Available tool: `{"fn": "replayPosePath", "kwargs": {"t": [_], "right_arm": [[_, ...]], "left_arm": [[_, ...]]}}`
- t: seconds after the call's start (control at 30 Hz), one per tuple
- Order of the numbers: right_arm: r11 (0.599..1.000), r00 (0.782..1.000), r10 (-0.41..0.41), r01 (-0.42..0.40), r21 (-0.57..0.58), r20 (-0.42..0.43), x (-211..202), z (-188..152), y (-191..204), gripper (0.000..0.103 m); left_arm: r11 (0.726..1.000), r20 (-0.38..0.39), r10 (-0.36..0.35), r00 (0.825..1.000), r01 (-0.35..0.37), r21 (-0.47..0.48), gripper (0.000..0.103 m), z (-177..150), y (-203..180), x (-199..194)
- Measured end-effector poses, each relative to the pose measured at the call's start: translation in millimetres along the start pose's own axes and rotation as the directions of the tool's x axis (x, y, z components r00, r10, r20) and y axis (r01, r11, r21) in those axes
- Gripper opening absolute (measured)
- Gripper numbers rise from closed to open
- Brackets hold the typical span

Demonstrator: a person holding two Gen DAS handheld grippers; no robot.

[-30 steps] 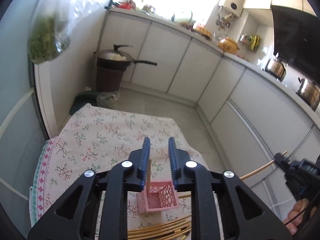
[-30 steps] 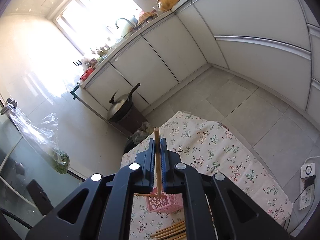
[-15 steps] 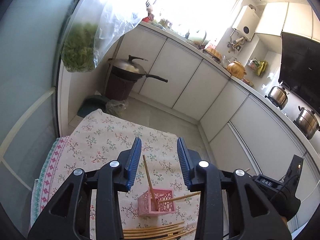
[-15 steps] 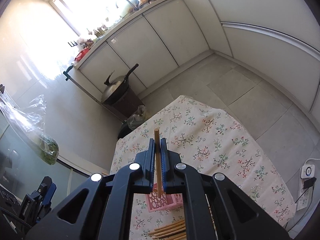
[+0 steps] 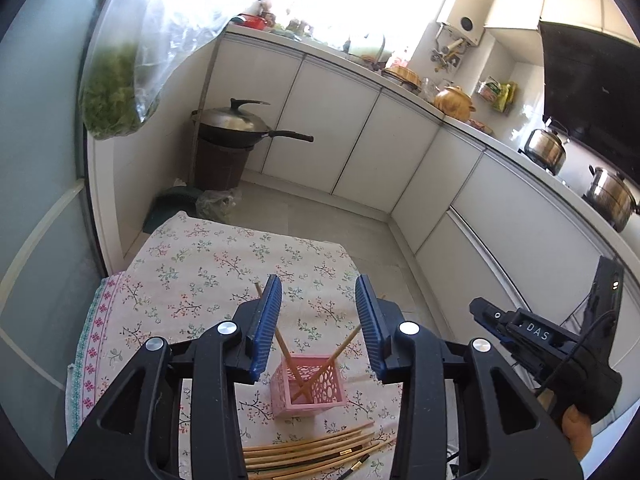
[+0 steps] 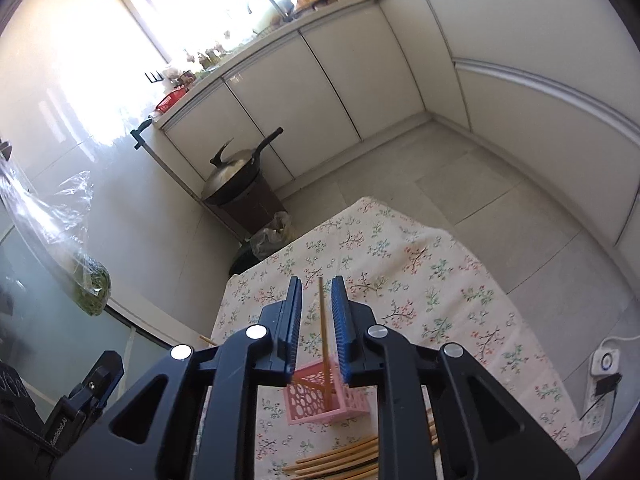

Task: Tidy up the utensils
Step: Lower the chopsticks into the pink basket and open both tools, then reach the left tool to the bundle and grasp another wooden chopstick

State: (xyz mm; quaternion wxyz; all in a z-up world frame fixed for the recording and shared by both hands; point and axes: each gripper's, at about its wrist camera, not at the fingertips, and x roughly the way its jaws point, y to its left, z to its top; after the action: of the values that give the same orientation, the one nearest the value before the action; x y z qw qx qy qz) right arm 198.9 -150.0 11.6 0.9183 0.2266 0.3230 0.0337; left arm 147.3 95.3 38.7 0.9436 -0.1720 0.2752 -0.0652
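Note:
A small pink lattice basket (image 5: 307,387) stands on the floral tablecloth (image 5: 208,264); it also shows in the right wrist view (image 6: 320,396). Two wooden chopsticks (image 5: 280,340) lean crossed inside it. My left gripper (image 5: 318,320) is open and empty above the basket. My right gripper (image 6: 317,326) is open, with one upright chopstick (image 6: 323,332) standing free between its jaws, its lower end in the basket. Several more chopsticks (image 5: 316,450) lie on the cloth in front of the basket.
The table's far edge drops to a tiled floor (image 5: 320,216). A covered wok on a brown bin (image 5: 228,128) stands by white cabinets (image 5: 332,120). A bag of greens (image 5: 112,96) hangs at the left. The right gripper's body (image 5: 552,344) shows at the right.
My left gripper opened wider and drew back above the basket. My right gripper opened and let go of its chopstick, which now stands in the basket.

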Motion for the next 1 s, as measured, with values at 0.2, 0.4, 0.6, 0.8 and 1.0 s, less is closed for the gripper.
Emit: {"fn": "replayPosePath", "kwargs": {"t": [0.2,0.4,0.6,0.8,1.0], "right_arm": [[0.993,0.995,-0.066,0.072,-0.091,0.069,-30,-15,3,0.034],[0.976,0.982,-0.129,0.151,-0.157,0.141,-61,-39,1,0.049],[0.967,0.971,-0.187,0.208,-0.145,0.146,-79,-59,-20,0.064],[0.954,0.956,-0.249,0.269,-0.129,0.155,-93,-78,-41,0.082],[0.947,0.945,-0.288,0.305,-0.101,0.153,-103,-82,-58,0.093]], "left_arm": [[0.997,-0.012,0.02,1.0,-0.019,0.074,0.047,-14,-21,-2],[0.991,0.0,0.035,0.999,-0.035,0.13,0.064,-30,-37,-11],[0.975,0.011,0.052,0.999,-0.053,0.214,0.074,-51,-53,-18],[0.971,-0.012,0.062,0.998,-0.058,0.232,0.086,-69,-57,-18],[0.957,-0.037,0.069,0.997,-0.056,0.284,0.095,-87,-68,-13]]}}
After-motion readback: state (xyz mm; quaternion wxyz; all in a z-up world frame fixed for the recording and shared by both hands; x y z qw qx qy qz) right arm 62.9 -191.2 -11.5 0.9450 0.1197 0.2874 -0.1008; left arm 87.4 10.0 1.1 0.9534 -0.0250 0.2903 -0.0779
